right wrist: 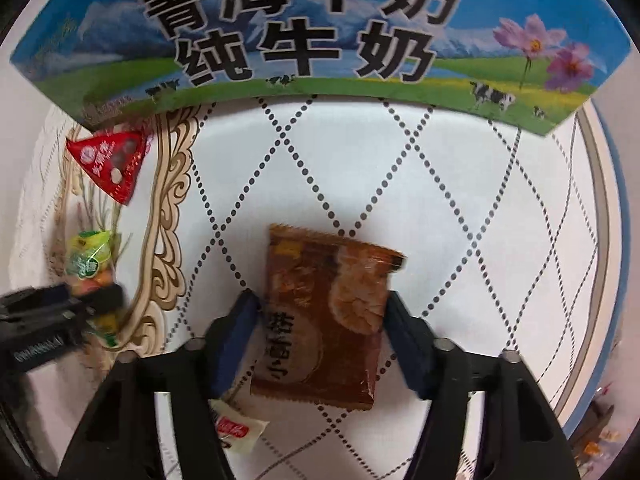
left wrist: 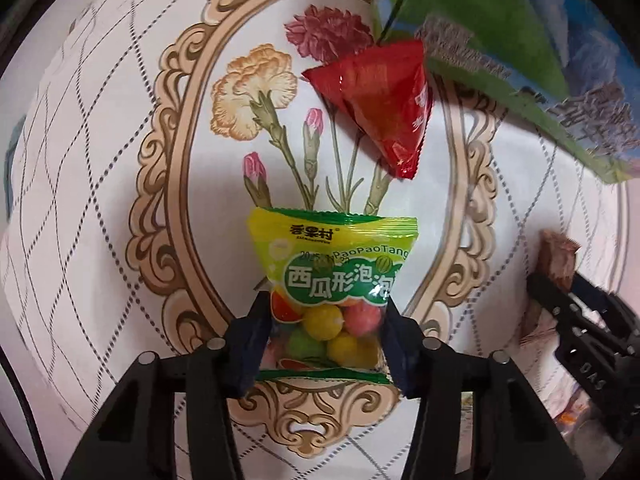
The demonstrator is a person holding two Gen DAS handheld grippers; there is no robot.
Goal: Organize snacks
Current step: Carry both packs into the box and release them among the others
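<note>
A yellow-green bubble gum packet (left wrist: 332,240) with coloured balls inside lies on the flowered tablecloth (left wrist: 120,160). My left gripper (left wrist: 325,304) points down and is shut on its lower half, one pad against each side. A brown snack packet (right wrist: 304,272) lies flat to the right. My right gripper (right wrist: 321,302) is shut on it, with pads pressing both long edges. A red triangular packet (left wrist: 380,108) rests just beyond the gum packet. From the right wrist view, the left gripper (right wrist: 80,300) appears at the left edge, on the gum packet (right wrist: 90,260).
A milk carton box (right wrist: 320,40) with blue and green print stands at the back, close behind the red triangular packet (right wrist: 112,160). A small white sweet wrapper (right wrist: 240,428) lies under the right gripper's left finger. The tablecloth's blue border (right wrist: 616,240) curves along the right.
</note>
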